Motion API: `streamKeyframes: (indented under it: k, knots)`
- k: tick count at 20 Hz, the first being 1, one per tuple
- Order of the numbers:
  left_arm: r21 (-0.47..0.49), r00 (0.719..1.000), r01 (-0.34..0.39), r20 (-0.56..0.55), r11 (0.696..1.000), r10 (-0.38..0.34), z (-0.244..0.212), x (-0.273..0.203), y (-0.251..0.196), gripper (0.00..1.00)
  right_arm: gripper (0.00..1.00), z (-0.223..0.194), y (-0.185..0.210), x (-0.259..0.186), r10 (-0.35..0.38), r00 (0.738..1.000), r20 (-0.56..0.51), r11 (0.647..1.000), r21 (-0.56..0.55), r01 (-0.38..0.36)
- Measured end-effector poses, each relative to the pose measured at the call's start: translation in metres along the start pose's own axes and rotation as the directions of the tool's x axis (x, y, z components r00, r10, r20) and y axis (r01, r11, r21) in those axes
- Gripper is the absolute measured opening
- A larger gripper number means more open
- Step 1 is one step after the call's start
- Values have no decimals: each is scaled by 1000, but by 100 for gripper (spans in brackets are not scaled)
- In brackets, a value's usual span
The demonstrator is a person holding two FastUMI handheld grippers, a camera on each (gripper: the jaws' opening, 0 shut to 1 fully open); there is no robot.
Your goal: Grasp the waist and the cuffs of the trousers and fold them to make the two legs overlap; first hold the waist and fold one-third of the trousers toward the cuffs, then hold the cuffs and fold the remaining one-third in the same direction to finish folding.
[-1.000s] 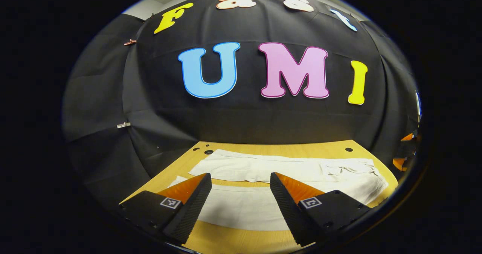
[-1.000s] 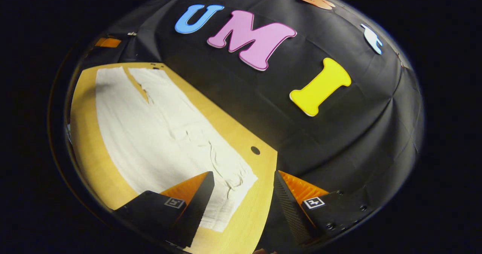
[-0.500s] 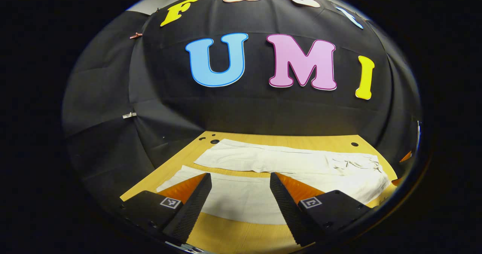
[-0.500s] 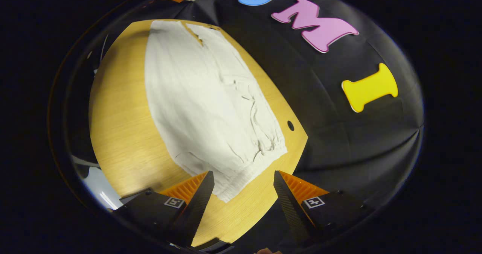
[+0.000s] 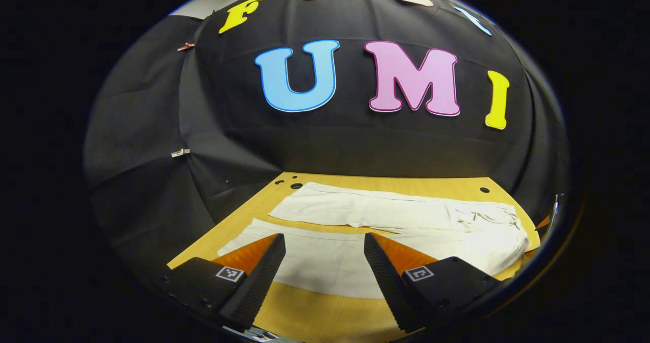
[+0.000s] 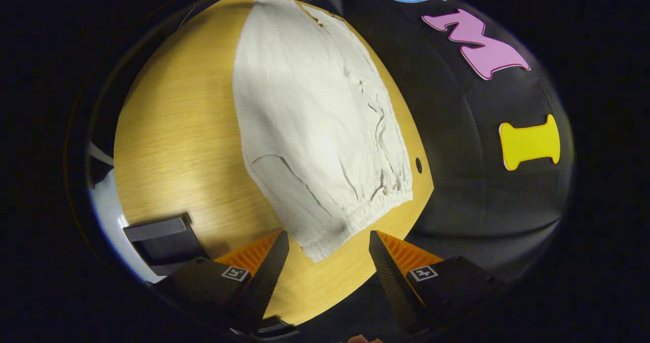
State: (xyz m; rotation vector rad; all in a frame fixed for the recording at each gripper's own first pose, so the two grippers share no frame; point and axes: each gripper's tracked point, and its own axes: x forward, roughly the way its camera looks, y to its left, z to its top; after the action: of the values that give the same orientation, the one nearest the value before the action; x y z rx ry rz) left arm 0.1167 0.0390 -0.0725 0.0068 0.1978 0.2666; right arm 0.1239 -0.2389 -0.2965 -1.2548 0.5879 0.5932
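Wooden table: white trousers flat; both claws spread, empty.

The trousers are a pale woven cloth, matt and lightly creased, with a gathered, puckered waistband that looks elasticated. The bench is light wood or wood-look laminate, smooth, with fine straight grain and a faint sheen. The booth wall is matt black cloth, softly wrinkled. The inner faces of both grippers' jaws carry a fine ribbed, grippy texture; their housings look like matt plastic.
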Motion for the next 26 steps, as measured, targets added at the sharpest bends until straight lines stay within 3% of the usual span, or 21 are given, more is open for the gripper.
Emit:
streamKeyframes:
  k: [9,10,11,12,14,21,22,23,26]
  knots:
    - [4,999,-38,-13,999,38,-5,4,11,98,94,23,-19,28,-94,995,17,974,-206,96]
    - [5,999,-43,-19,999,43,-8,4,13,98,94,24,-22,33,-98,995,9,974,-205,98]
    - [6,999,-48,-23,999,48,-10,5,15,98,81,25,-26,36,-104,995,2,975,-200,102]
    - [8,998,-54,-26,999,54,-11,6,16,98,89,25,-28,39,-101,995,-5,977,-189,98]
    - [7,997,-69,-33,998,69,-14,7,21,98,84,23,-25,44,-69,997,-29,984,-167,63]
    - [14,993,-109,-54,994,109,-24,5,46,98,28,21,-14,53,17,997,-74,987,-156,-29]
    - [21,992,-111,-59,994,112,-27,5,48,98,28,22,-12,51,28,996,-81,988,-148,-40]
    - [27,992,-111,-64,993,113,-29,4,50,98,19,21,-15,58,40,995,-89,988,-143,-53]
    - [66,988,-115,-92,991,120,-47,9,61,98,12,24,-11,54,135,984,-116,987,-76,-144]
